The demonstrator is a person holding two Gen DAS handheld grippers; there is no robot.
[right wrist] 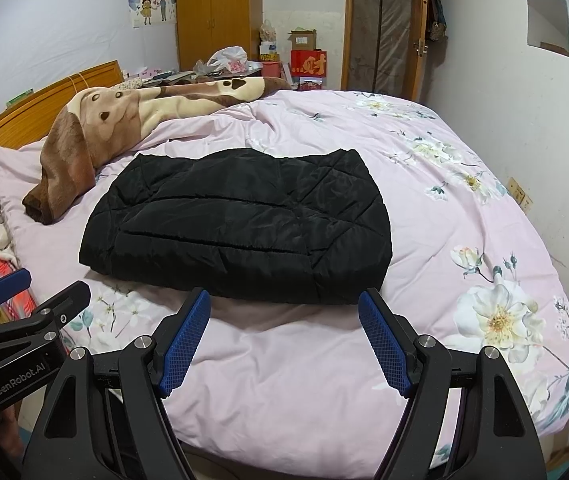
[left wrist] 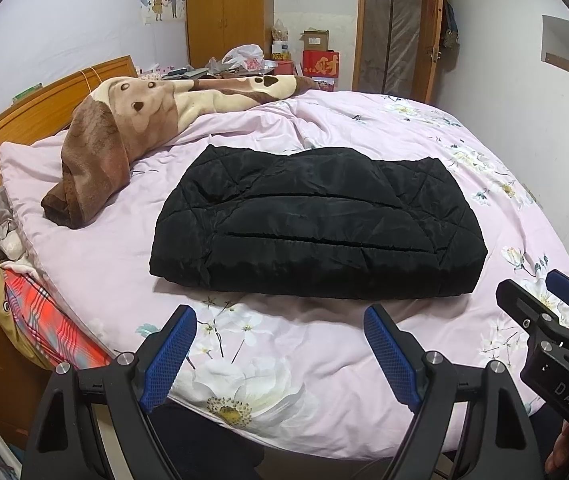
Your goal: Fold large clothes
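Left gripper (left wrist: pixel 280 314) hangs over the near edge of the bed, jaws spread wide, nothing between the blue pads (left wrist: pixel 170 356). It tilts downward toward the quilt. Right gripper (right wrist: pixel 284 300) sits just beside it, likewise spread and empty, its tips close to the near hem of the garment but not touching it. Each gripper shows at the edge of the other's view.

Beyond the tips: a black quilted jacket (left wrist: pixel 316 224), folded into a thick, roughly rectangular bundle, lying flat near the middle of the bed. Diamond stitching shows on top; a long horizontal seam or opening runs across its near half.

Under it, a pink floral quilt (left wrist: pixel 284 364) covers the bed, large white flowers printed along the near and right-hand sides.

To the left of the jacket, apart from it, a brown and cream fleece blanket (left wrist: pixel 124 128) with a cartoon animal face lies bunched in a long heap toward the wooden headboard (left wrist: pixel 44 100). A plaid cloth (left wrist: pixel 44 320) hangs at the bed's left edge.

Far side of the room: a wooden wardrobe (left wrist: pixel 224 12), a red box (left wrist: pixel 320 65) among stacked cartons, a white plastic bag (left wrist: pixel 244 56), a wooden-framed door (left wrist: pixel 396 32).
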